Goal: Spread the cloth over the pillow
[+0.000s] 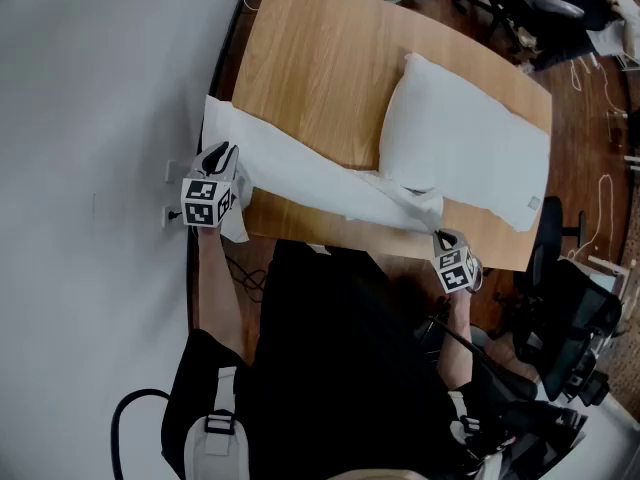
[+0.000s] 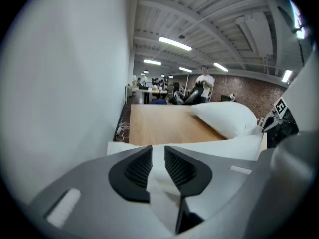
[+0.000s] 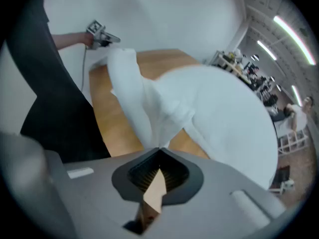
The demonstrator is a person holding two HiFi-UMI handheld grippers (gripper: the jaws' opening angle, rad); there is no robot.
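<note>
A white pillow lies on the right part of the wooden table. A white cloth stretches along the table's near edge, from the left corner to the pillow's near end. My left gripper holds the cloth's left end just off the table's left corner. In the left gripper view the cloth runs between the nearly closed jaws of the left gripper. My right gripper points steeply down at the near edge. In the right gripper view the right gripper is shut on a bunched end of the cloth beside the pillow.
A white wall runs close along the table's left side, with a socket and cables below. A black office chair stands at the right. Desks and people fill the far room beyond the table.
</note>
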